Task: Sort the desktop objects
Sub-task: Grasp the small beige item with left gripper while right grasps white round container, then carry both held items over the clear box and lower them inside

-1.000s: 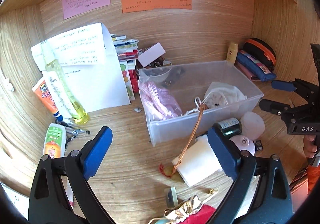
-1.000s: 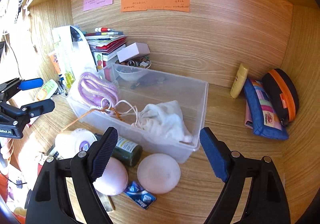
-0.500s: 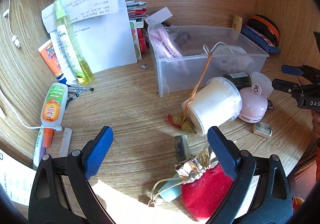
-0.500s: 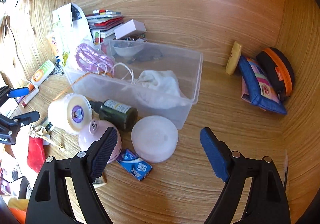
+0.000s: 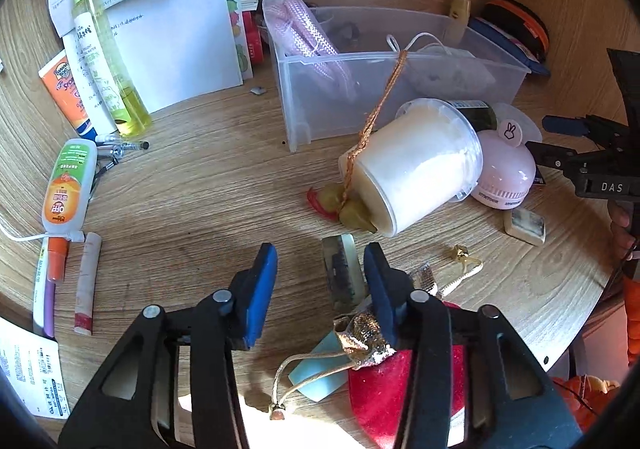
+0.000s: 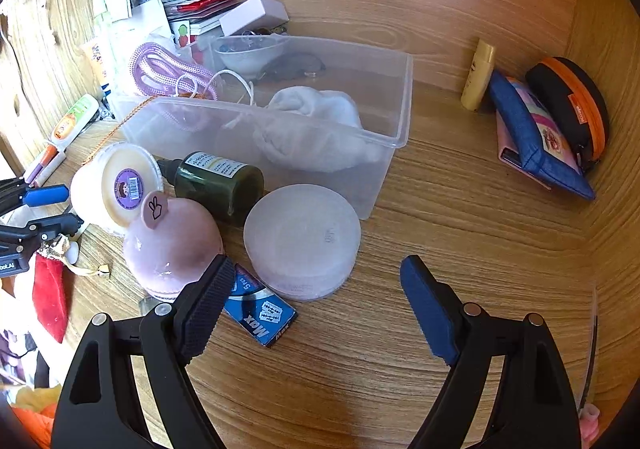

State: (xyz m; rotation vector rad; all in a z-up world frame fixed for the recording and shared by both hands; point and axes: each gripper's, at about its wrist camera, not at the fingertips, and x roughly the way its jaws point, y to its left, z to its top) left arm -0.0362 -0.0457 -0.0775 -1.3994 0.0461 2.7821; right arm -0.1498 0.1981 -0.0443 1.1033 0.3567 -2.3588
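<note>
A clear plastic bin [image 5: 400, 97] [image 6: 384, 137] holds a pink rope, a white cloth and a bowl. In front of it lie a white tub [image 5: 412, 165] [image 6: 120, 185], a dark green bottle [image 6: 220, 181], a pink dome gadget [image 6: 172, 245], a frosted round case [image 6: 304, 237] and a blue blade box [image 6: 260, 313]. My left gripper [image 5: 320, 277] is open, narrowed, low over the desk with a small flat green-edged item [image 5: 342, 273] between its fingers, untouched. My right gripper [image 6: 316, 301] is open wide over the desk by the round case.
A red pouch with gold trim [image 5: 384, 377] lies under my left gripper. Tubes, a yellow spray bottle [image 5: 108, 61] and pens lie at the left. A blue pouch [image 6: 536, 137] and a black-orange case [image 6: 572, 105] lean in the right corner. Wooden walls enclose the desk.
Both grippers have dropped lower toward the desk. My left gripper's fingers have narrowed around the small flat item. My right gripper has come closer to the round case and blade box.
</note>
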